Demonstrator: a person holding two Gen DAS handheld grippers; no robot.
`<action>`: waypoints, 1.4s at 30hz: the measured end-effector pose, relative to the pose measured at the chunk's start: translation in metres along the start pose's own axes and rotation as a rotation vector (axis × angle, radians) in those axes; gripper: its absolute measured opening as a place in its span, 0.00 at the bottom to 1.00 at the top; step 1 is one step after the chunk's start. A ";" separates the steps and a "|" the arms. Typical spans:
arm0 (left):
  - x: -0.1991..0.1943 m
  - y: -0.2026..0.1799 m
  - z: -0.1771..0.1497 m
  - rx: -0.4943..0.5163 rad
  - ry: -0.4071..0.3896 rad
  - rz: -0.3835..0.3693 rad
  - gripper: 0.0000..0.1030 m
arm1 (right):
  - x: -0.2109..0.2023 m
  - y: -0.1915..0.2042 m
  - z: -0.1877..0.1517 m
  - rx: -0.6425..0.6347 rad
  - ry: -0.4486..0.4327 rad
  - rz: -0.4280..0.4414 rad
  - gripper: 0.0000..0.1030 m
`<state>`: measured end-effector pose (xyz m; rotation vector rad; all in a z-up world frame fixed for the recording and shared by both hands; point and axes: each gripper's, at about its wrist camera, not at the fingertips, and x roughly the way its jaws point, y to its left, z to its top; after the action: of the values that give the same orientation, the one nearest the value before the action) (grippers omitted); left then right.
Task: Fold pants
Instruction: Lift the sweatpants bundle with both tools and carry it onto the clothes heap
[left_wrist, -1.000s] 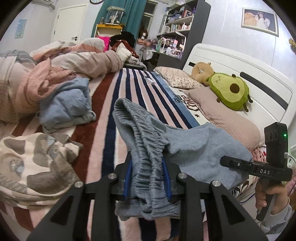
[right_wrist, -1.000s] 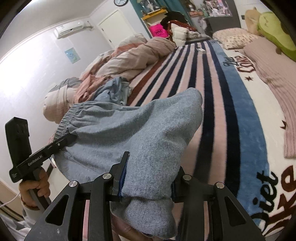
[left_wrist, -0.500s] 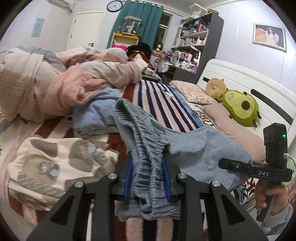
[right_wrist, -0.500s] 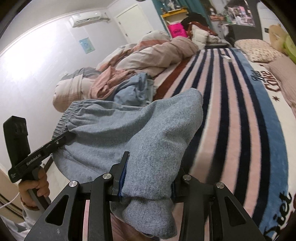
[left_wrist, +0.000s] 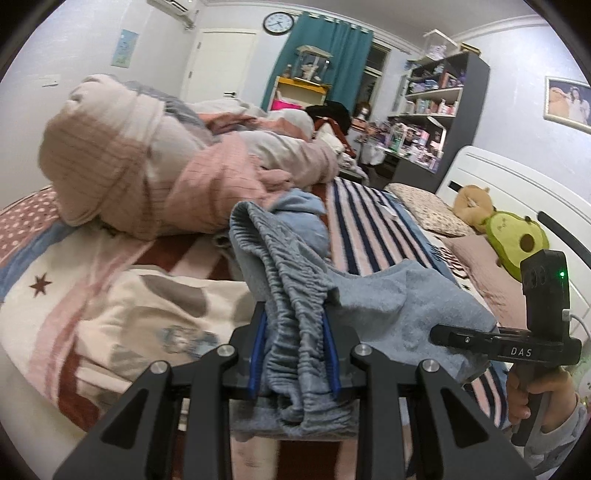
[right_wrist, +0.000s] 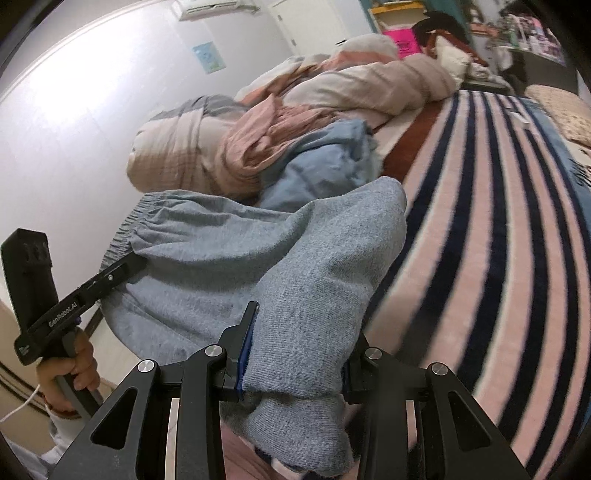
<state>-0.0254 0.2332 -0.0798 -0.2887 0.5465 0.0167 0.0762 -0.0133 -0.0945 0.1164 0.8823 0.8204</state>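
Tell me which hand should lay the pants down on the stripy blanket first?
Probably the right. The right gripper pinches the gray pants at the end nearest the open striped blanket. The left gripper holds the elastic waistband beside the piled bedding.

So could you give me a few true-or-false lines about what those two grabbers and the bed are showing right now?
1. Both grippers clamp the grey pants. True: the left gripper pinches the gathered waistband, the right gripper plain fabric.
2. The pants lie flat on the blanket. False: they hang bunched between the grippers.
3. An avocado plush sits by the headboard. True.
4. The blanket is plain green. False: it is striped pink and navy.
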 end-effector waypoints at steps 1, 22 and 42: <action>0.000 0.006 0.002 -0.004 -0.003 0.008 0.23 | 0.007 0.003 0.003 -0.006 0.004 0.009 0.29; 0.019 0.121 0.007 -0.084 0.028 0.201 0.23 | 0.128 0.065 0.041 -0.111 0.087 0.097 0.29; 0.032 0.138 -0.005 -0.088 0.085 0.265 0.23 | 0.144 0.065 0.026 -0.132 0.118 0.096 0.35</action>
<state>-0.0131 0.3622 -0.1371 -0.3022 0.6667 0.2872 0.1084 0.1358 -0.1437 -0.0057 0.9359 0.9806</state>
